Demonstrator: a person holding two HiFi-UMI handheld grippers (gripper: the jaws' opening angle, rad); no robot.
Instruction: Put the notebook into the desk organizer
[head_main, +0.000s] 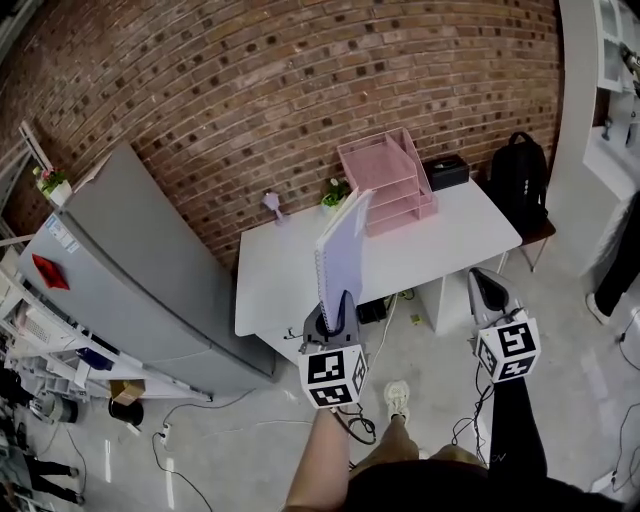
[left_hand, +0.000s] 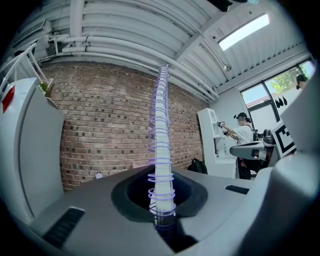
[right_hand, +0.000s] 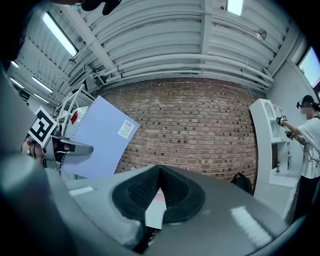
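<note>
Carry stage, I'd say. The white desk (head_main: 450, 250) is still well apart from the person, with open floor (head_main: 430, 350) between. The pink desk organizer (head_main: 390, 180) sits at the back of the desk. The notebook (head_main: 342, 255) stands upright, with the left gripper (head_main: 338, 305) clamped on its spiral edge. The right gripper (head_main: 490, 290) is closed on nothing. Next up: walk in, lay it flat, and clear the tray lips.

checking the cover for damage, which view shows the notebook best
Right gripper view: the notebook faces it, cover and label plain. Head view shows it upright in the left gripper. The left gripper view shows only its spiral edge.
</note>
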